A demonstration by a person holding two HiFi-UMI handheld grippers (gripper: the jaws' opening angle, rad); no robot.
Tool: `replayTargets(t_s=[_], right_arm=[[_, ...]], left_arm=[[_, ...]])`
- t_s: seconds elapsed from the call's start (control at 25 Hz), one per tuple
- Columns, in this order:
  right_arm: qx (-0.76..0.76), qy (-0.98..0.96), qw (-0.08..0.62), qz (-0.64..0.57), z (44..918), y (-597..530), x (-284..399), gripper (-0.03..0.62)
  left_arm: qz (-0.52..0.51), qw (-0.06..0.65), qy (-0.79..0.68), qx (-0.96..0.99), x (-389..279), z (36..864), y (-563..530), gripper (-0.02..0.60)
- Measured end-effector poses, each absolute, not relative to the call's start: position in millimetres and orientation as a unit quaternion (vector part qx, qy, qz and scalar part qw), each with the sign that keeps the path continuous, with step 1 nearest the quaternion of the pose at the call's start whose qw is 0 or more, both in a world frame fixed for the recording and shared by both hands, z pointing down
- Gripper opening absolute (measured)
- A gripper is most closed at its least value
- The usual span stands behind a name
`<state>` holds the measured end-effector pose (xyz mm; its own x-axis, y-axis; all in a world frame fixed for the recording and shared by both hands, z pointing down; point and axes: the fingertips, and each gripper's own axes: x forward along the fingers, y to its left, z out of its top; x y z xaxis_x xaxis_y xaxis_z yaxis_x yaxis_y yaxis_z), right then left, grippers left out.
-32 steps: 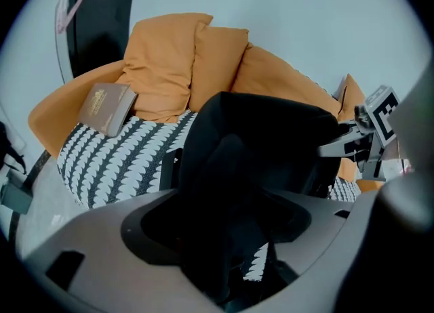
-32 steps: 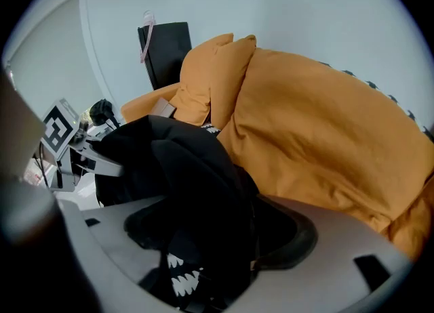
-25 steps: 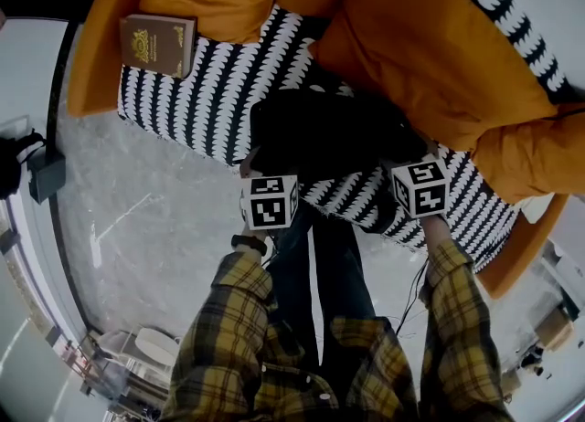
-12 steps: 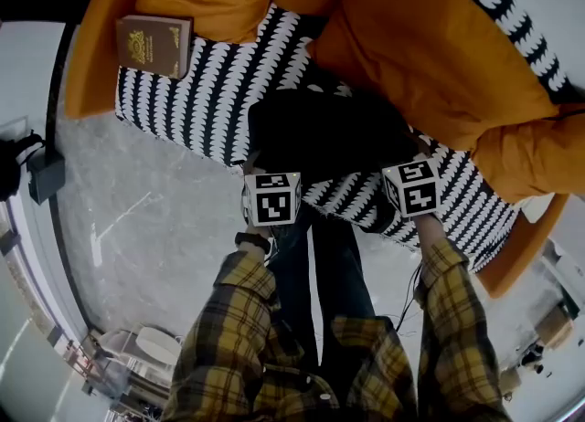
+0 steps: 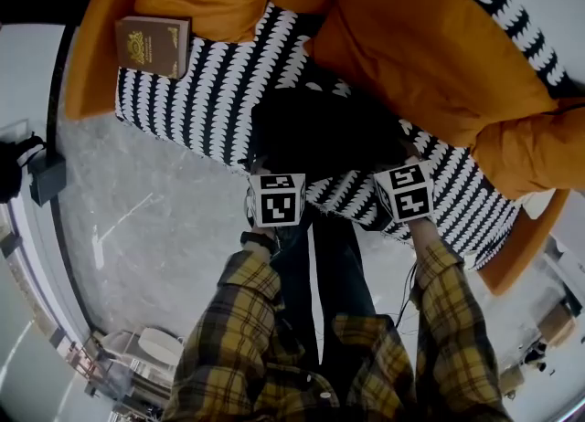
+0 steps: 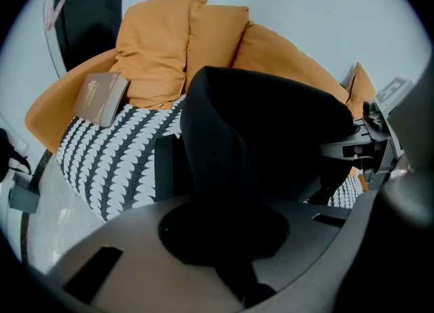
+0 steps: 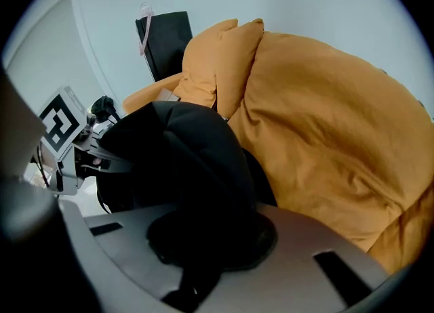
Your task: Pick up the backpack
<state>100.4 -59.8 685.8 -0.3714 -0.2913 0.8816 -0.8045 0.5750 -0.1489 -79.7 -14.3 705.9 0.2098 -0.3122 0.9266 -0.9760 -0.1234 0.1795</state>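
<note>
A black backpack point(image 5: 329, 132) lies on the black-and-white patterned sofa seat point(image 5: 206, 91), in front of orange cushions point(image 5: 439, 46). My left gripper point(image 5: 274, 176) is at the backpack's near left edge and my right gripper point(image 5: 395, 169) at its near right edge. In the head view the marker cubes hide the fingertips. The left gripper view shows the left gripper point(image 6: 227, 251) with a fold of black backpack point(image 6: 271, 135) fabric pinched in it. The right gripper point(image 7: 203, 237) likewise pinches the backpack point(image 7: 183, 156). Both pairs of jaws have just been closing, with that fabric between them.
A brown book point(image 5: 153, 46) lies at the seat's far left end, also visible as the book point(image 6: 100, 97) in the left gripper view. A dark box point(image 5: 46, 174) sits on the grey floor at left. The person's legs point(image 5: 320, 265) stand against the sofa's front edge.
The two marker cubes have drawn slightly closer together, the right one shifting left. The backpack stays on the seat.
</note>
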Motion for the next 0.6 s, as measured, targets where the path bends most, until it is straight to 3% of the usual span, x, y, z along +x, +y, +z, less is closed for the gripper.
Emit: replayTargets(t_s=[0.6], right_arm=[[0.362,-0.773,0.429,0.294,673.9,-55.5,100.4,0.029]], left_arm=[[0.386,0.432,-0.482,0.657,-77.9,695.5,-13.5,0.04]])
